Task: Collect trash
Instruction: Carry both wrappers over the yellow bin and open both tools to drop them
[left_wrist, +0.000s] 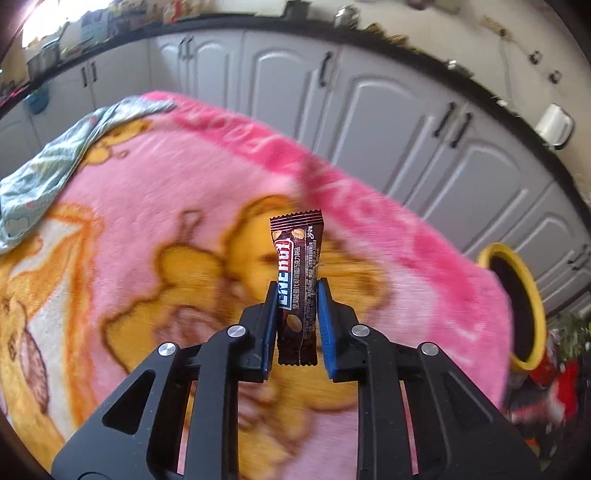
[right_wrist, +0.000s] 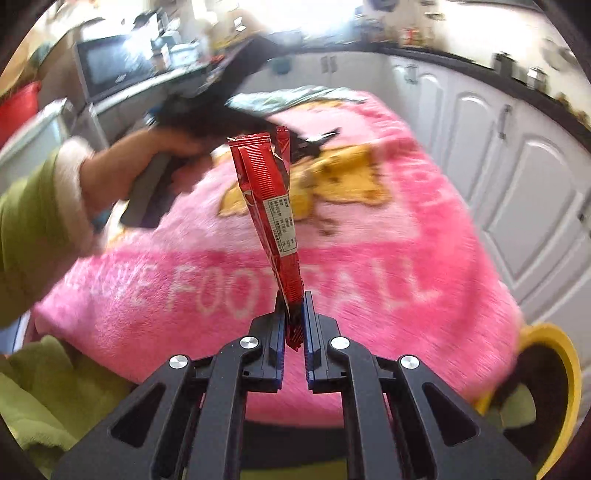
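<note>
My left gripper (left_wrist: 296, 291) is shut on a brown chocolate-bar wrapper (left_wrist: 297, 258), which stands upright between the blue pads above the pink blanket (left_wrist: 147, 206). My right gripper (right_wrist: 294, 302) is shut on the lower end of a long red wrapper (right_wrist: 267, 199), which sticks up and leans left over the same blanket (right_wrist: 369, 295). A yellow-rimmed bin (left_wrist: 517, 306) stands off the blanket's right edge; it also shows at the lower right of the right wrist view (right_wrist: 565, 387). In the right wrist view the person's hand holds the left gripper (right_wrist: 207, 122), blurred, at the upper left.
A teal patterned cloth (left_wrist: 48, 177) lies on the blanket's far left corner. White cabinets (left_wrist: 406, 122) under a dark counter run behind the table. Red and green items (left_wrist: 561, 369) lie on the floor beside the bin. A microwave (right_wrist: 114, 62) stands at the back left.
</note>
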